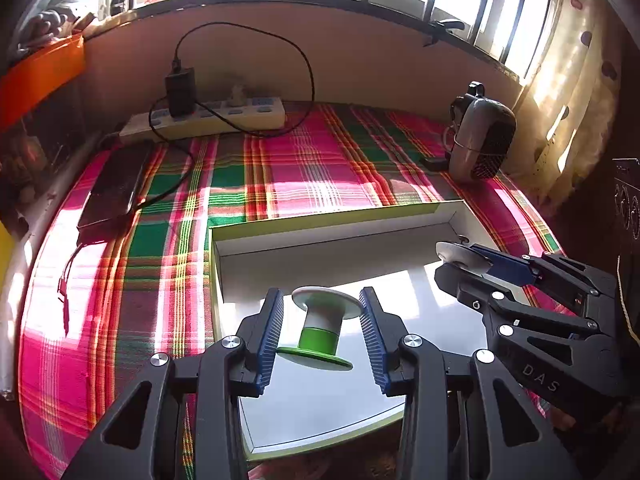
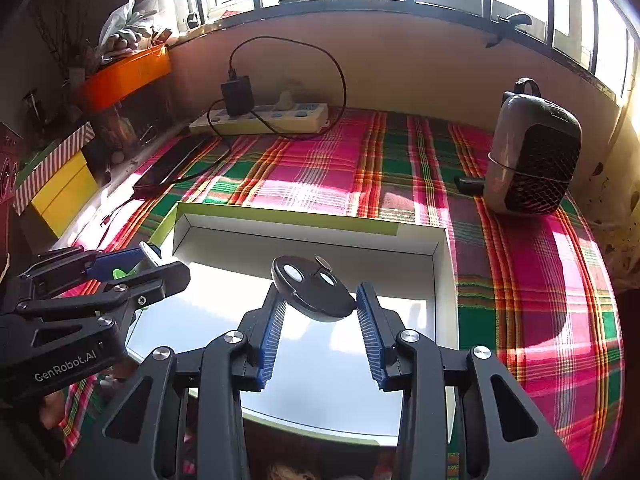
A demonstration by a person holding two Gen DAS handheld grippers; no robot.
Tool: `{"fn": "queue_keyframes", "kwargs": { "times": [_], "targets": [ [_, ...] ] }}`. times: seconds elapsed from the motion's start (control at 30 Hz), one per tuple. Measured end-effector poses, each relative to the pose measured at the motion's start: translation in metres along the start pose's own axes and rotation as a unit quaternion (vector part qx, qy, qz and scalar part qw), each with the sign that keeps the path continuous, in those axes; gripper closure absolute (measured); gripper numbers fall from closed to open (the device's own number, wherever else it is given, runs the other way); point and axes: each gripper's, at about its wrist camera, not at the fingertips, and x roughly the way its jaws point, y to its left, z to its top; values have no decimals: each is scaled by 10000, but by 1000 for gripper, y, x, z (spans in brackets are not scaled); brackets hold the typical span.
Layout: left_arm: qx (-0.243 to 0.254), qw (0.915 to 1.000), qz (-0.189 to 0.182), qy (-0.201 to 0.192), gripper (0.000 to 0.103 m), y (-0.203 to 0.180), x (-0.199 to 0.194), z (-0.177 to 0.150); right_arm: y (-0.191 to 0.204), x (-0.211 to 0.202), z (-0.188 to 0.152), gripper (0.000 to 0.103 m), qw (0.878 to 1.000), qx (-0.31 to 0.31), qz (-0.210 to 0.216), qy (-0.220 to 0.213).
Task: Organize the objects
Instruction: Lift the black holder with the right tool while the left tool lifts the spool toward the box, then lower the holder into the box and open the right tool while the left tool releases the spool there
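Note:
My left gripper (image 1: 320,295) is shut on a spool (image 1: 320,328) with white flanges and a green and white core, its blue pads pressing the top flange. The spool hangs tilted above a shallow white box with a lime-green rim (image 1: 332,220). In the right wrist view my right gripper (image 2: 319,290) is shut on a black round disc (image 2: 314,296) with two white ovals, held above the same box (image 2: 280,216). Each gripper shows in the other's view: the right gripper (image 1: 460,260) at the box's right side, the left gripper (image 2: 164,260) at its left side.
A plaid cloth (image 1: 304,168) covers the table. At the back lie a power strip (image 1: 224,116) with a black charger and looping cable, and a dark phone (image 1: 114,188) at the left. A grey fan (image 2: 532,156) stands at the back right. Orange and yellow boxes (image 2: 64,192) sit left.

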Motion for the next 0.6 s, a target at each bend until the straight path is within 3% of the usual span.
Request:
{"fn": "queue_keyframes", "kwargs": {
  "times": [0.3,0.6],
  "targets": [
    [-125,9996,65,256,66,11,36,11,-6,36,10,65,9996,-10,-59,263],
    [-66,9996,51,285,66,10,44,14,-7,50,13,65,9994,-54,-108,336]
  ]
}}
